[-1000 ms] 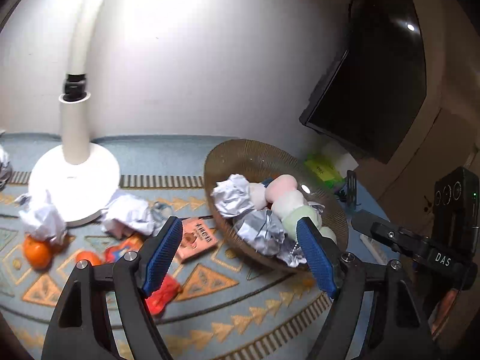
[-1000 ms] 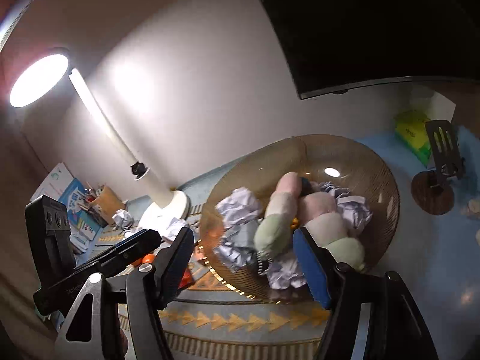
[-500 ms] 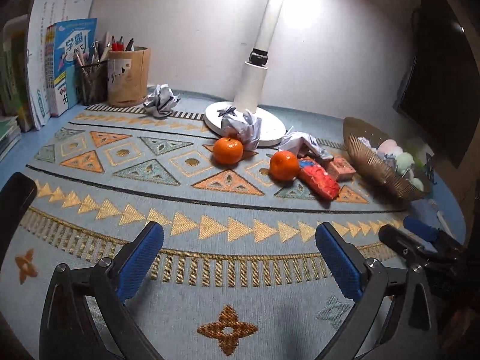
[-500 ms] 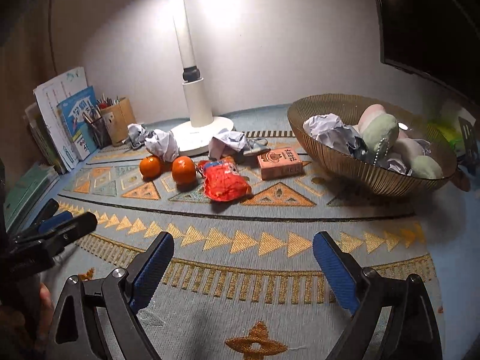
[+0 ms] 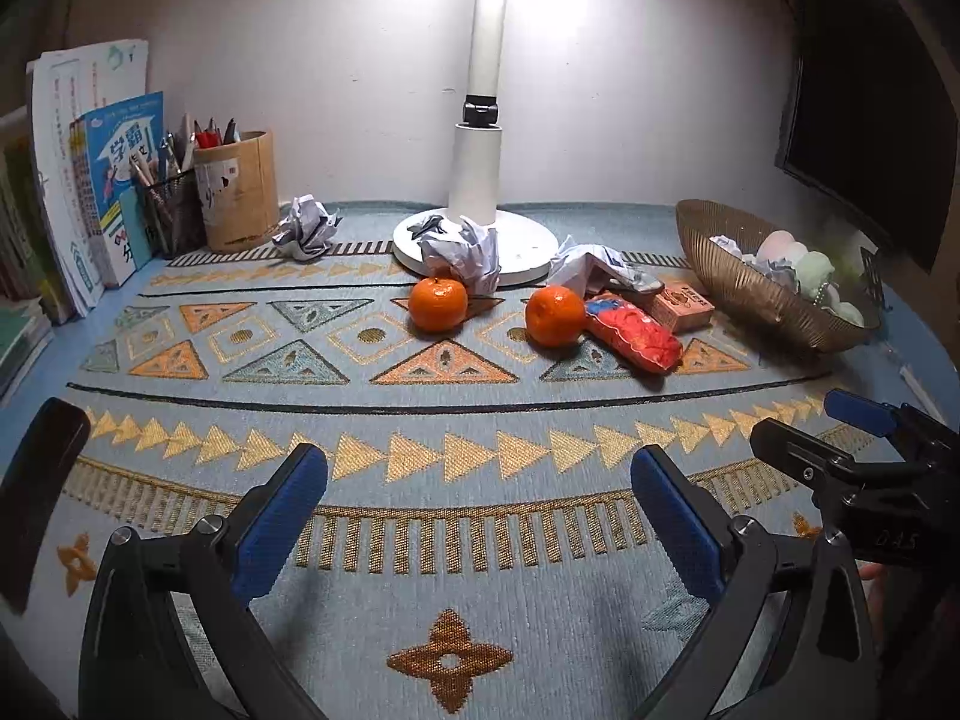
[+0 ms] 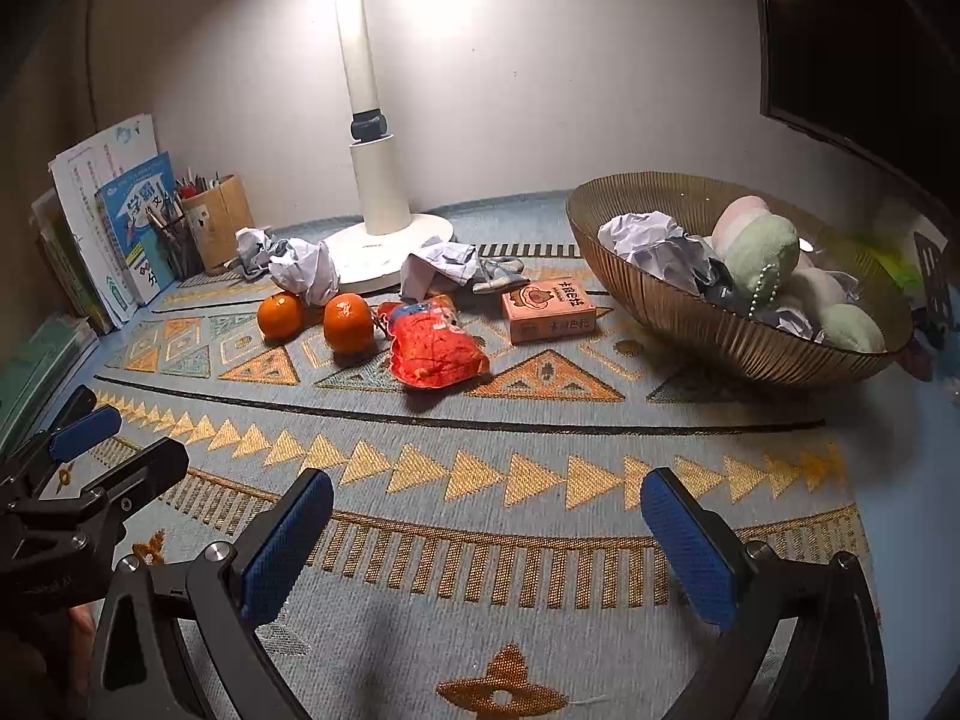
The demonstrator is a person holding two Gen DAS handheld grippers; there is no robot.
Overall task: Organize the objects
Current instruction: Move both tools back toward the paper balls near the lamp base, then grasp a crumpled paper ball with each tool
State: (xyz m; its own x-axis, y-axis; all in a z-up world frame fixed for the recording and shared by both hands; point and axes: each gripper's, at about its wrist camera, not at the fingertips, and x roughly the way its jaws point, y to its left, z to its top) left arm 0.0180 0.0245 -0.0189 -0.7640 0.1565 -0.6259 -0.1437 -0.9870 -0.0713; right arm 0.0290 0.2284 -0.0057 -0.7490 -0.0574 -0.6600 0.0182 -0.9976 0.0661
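Two oranges (image 5: pixel 438 303) (image 5: pixel 554 316), a red snack bag (image 5: pixel 635 339) and a pink box (image 5: pixel 684 303) lie on the patterned mat in front of the lamp base (image 5: pixel 474 240). Crumpled paper balls (image 5: pixel 305 227) (image 5: pixel 465 255) sit around the lamp. A gold wire bowl (image 6: pixel 774 354) at the right holds paper balls and pastel plush toys (image 6: pixel 762 249). My left gripper (image 5: pixel 477 516) is open and empty above the mat's near edge. My right gripper (image 6: pixel 486 531) is open and empty, also at the near edge. Each gripper shows at the side of the other's view.
A pen cup (image 5: pixel 237 189) and upright books (image 5: pixel 96 180) stand at the back left. A dark monitor (image 5: pixel 864 102) hangs at the right behind the bowl. The lamp pole (image 6: pixel 360 78) rises at the back centre.
Both grippers have pulled back from over the bowl to the mat's near edge, low and level. Both stay open and empty.
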